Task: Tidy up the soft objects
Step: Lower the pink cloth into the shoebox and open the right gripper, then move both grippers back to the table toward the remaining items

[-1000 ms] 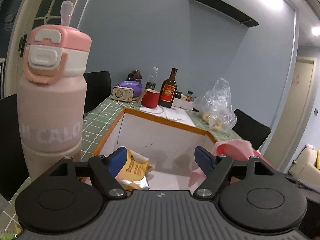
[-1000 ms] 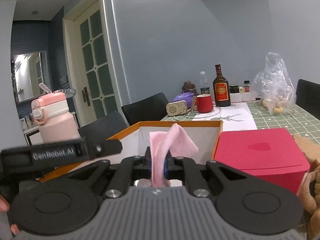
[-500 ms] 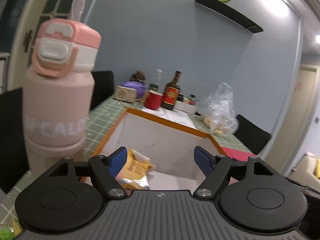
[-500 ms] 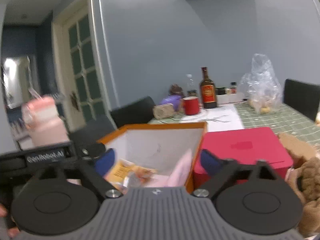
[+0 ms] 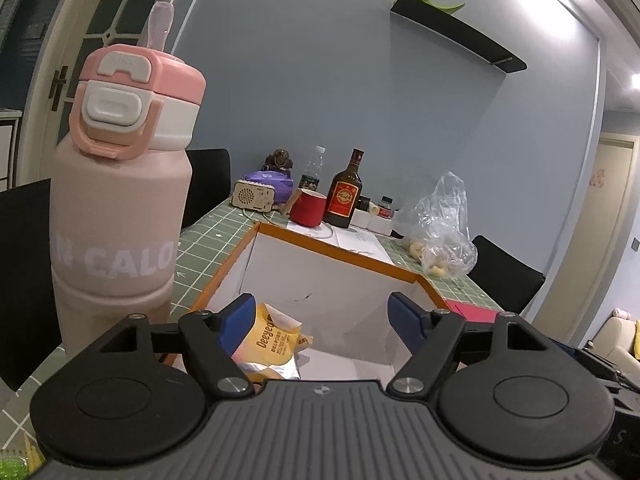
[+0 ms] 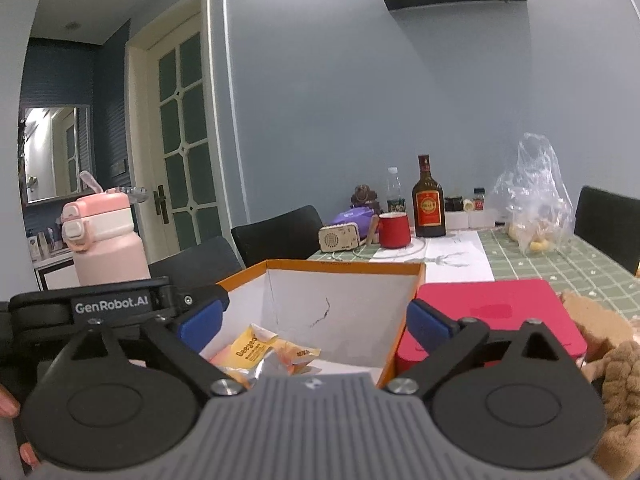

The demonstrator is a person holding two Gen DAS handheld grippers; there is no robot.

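Broadly, counting one green checked table [image 6: 560,268], with three dark chairs [image 6: 280,232] around it

On it, standing side by side and touching: one open cardboard box [image 6: 344,268], white inside with an orange rim, and one flat red box [image 6: 500,304] with its lid shut

Left of the open box, upright: one tall pink bottle [image 5: 116,220], lid shut

At the right edge of the right wrist view, just beside the red box: one brown plush toy [image 6: 620,376], lying on the table outside both boxes

Further back: one clear plastic bag [image 6: 532,204] holding pale rounded items, too small to name; one brown glass bottle [image 6: 429,208] with a red label; one red mug [image 6: 394,230]

Inside the open box, on its floor at the near left: one yellow snack packet [image 6: 250,346], a second crumpled wrapper [image 6: 298,352] touching it, and one sliver of pink cloth [image 6: 219,357] peeping out at the packet's left, mostly hidden

Left gripper [image 5: 322,314]: jaws wide apart over the box's near edge, gripping nothing

Right gripper [image 6: 314,322]: jaws opening, already wide, pads on nothing, only the box interior showing between them
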